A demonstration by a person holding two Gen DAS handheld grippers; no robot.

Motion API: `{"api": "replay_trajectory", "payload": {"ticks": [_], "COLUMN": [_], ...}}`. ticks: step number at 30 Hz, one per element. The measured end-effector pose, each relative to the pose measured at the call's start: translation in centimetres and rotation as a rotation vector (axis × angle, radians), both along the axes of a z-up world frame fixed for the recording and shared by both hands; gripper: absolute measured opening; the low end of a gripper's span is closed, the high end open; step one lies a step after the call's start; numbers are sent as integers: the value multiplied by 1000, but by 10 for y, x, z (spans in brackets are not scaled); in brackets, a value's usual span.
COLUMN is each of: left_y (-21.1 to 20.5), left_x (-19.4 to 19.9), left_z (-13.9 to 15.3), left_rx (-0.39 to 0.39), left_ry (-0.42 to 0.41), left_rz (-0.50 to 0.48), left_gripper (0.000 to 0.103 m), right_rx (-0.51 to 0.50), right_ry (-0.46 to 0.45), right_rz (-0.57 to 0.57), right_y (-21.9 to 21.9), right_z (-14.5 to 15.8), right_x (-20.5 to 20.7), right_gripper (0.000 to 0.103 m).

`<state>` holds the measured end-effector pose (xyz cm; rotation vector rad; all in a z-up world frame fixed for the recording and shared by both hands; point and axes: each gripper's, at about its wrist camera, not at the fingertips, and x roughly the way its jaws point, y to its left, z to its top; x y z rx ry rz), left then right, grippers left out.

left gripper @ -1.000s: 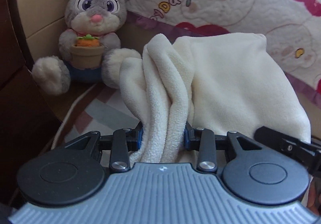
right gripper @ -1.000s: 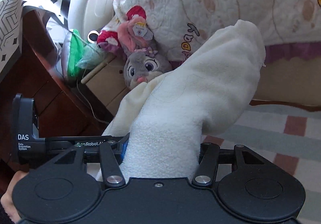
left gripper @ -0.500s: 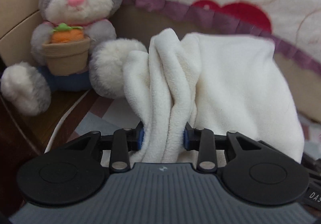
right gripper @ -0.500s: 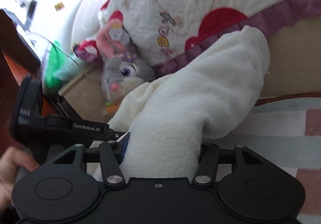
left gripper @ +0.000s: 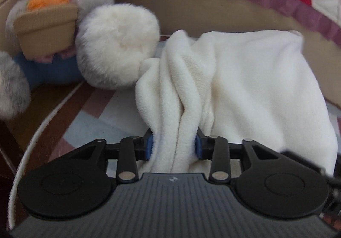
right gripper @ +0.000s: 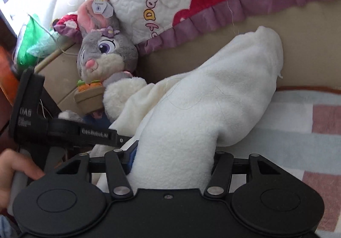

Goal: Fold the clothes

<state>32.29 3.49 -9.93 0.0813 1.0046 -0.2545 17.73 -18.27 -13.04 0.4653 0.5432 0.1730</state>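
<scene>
Striped pastel rug (right gripper: 298, 131) lies beneath; both left gripper (left gripper: 173, 145) and right gripper (right gripper: 172, 157) are clamped on the cream fleece garment (left gripper: 245, 88), bunched near a grey plush rabbit (right gripper: 106, 56). Keep both edges level and taut, clear of the rabbit.

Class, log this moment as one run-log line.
left hand-held gripper: shut on cream fleece | right hand-held gripper: shut on cream fleece | plush rabbit: beside

Flat-woven rug (right gripper: 287, 131) with pale blue, white, dusty pink blocks, dark red-brown border (left gripper: 53, 108), covers floor. Cream fleece garment (right gripper: 223, 99) rests on it, centre. Grey-white plush rabbit holding carrot pot (left gripper: 110, 46) sits far left, at rug's edge.
</scene>
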Motion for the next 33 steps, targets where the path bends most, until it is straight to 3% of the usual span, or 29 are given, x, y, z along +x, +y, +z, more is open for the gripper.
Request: {"api": "replay_trajectory", "payload": {"ticks": [1,3,4,6,9,10,12,14,18,21,22,24,28,29,31,33], "left_y": [2,5,7,7,4,2,0,-5,-8,-8,-11,-18,-32,-32,-29,-31], "left_x": [4,-2,-5,-21,-47,-53,-63,-65,-56,-50,-50,-53,-61,-62,-66,-79], "left_z": [-3,0,3,15,26,26,16,0,-27,-25,-24,-22,-20,-18,-3,19], "left_rx": [23,41,48,49,63,60,64,97,197,228,259,330,474,470,379,307], "left_ry": [24,34,35,-10,-78,-86,-70,-38,-53,-84,-100,-136,-199,-177,-110,-119], "left_rz": [58,77,77,40,-24,-46,-71,-63,35,113,120,121,114,132,169,167], "left_gripper": [53,53,53,58,70,72,78,79,76,76,74,73,72,67,56,55], "right_rx": [-18,-20,16,154,446,500,508,471,359,284,236,188,302,283,170,71], "right_ry": [17,100,115,190,301,322,337,341,331,353,332,311,369,400,473,522], "right_rz": [-3,-40,-81,-134,-126,-116,-101,-80,-33,57,79,106,167,189,230,286], "right_y": [2,-5,-14,-38,-65,-69,-67,-59,-37,-20,-15,-10,-17,-15,-8,-4], "right_z": [-3,-22,-27,-29,-43,-47,-47,-42,-34,-43,-43,-35,-25,-27,-34,-30], "right_x": [2,3,-1,-6,-18,-24,-33,-41,-49,-31,-30,-29,-27,-26,-22,-21], "right_gripper": [66,81,84,89,89,89,89,89,94,96,92,71,64,64,64,63]}}
